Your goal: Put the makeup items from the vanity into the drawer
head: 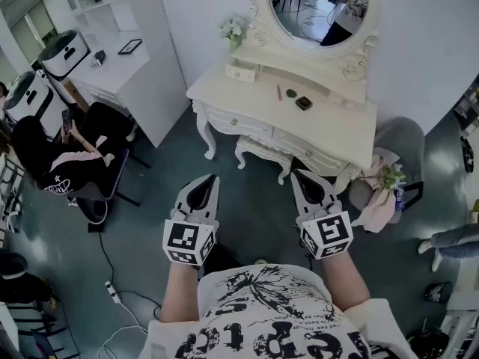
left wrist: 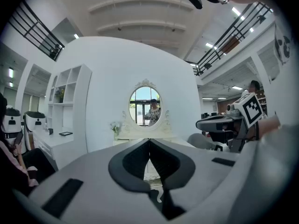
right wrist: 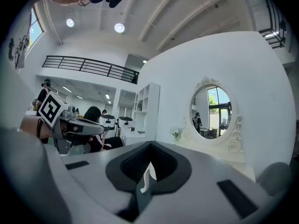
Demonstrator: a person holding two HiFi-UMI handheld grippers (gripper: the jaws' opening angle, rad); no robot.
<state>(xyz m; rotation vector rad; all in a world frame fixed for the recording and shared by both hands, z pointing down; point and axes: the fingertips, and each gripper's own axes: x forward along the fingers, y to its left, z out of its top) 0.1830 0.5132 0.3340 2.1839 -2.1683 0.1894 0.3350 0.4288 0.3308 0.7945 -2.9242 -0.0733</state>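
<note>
both sets of fingers are pressed together with nothing between them: the left gripper (head: 208, 181) and the right gripper (head: 302, 178) are held side by side and about level, near the person's chest, pointing at the vanity (head: 224, 88) and well apart from it. the makeup lies on the far tabletop, right of centre: a thin pencil-like stick (head: 279, 92), a round compact (head: 291, 93) just beside it, and a square compact (head: 303, 103) nearer the front edge. a small drawer (head: 241, 69) on the upper left tier looks pulled out; the front drawers look closed. a stool (head: 262, 152) is tucked under the table, and an oval mirror (head: 318, 6) stands behind it.

the step in hand seems to be the approach. to do it well, step in past the stool, open one gripper's jaws before reaching, and come down on the square compact first, since it is nearest and blocky. the stick is likely to roll, so grip it across its width.
</note>
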